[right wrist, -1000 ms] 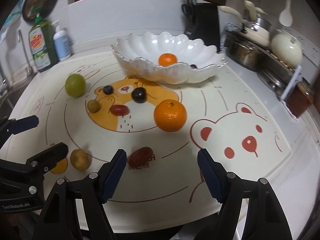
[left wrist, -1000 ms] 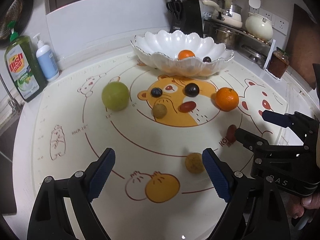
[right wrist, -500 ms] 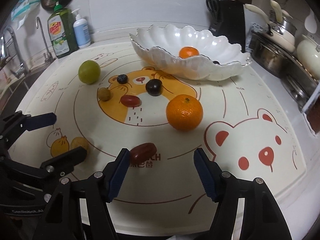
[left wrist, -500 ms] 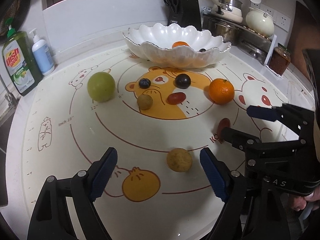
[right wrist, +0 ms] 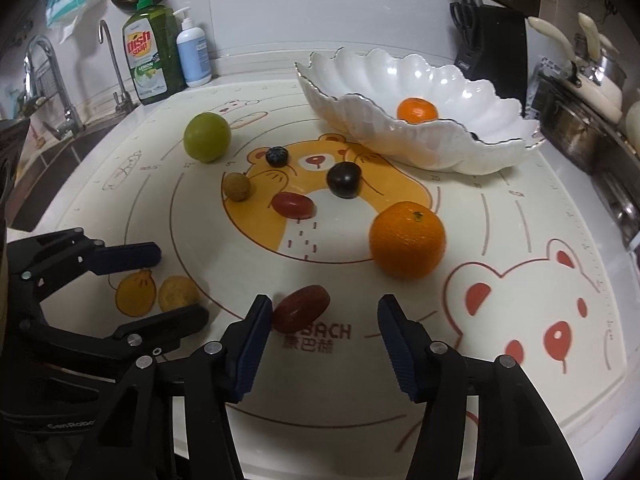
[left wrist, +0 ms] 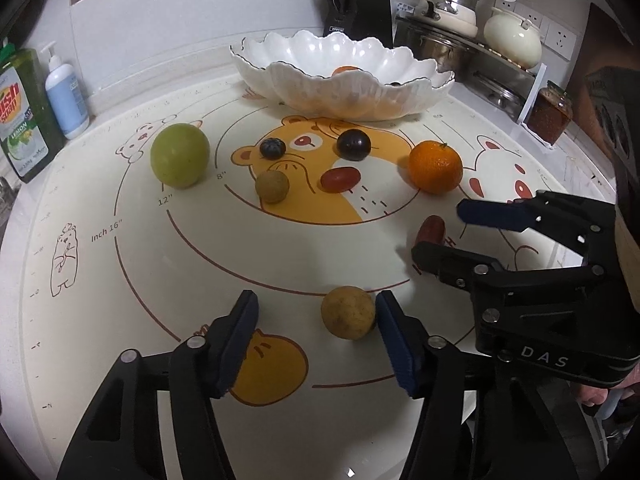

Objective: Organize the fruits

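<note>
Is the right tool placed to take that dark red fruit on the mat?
Probably yes: the dark red fruit lies between the closing fingers of the right tool, against its left pad, and nothing blocks it.

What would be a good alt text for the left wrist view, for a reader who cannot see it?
The left gripper is closing around a small yellowish round fruit on a bear-printed mat, one pad against it, the other apart. Beside it, the right gripper frames a dark red oblong fruit. Beyond lie more fruits and a white scalloped bowl.
</note>
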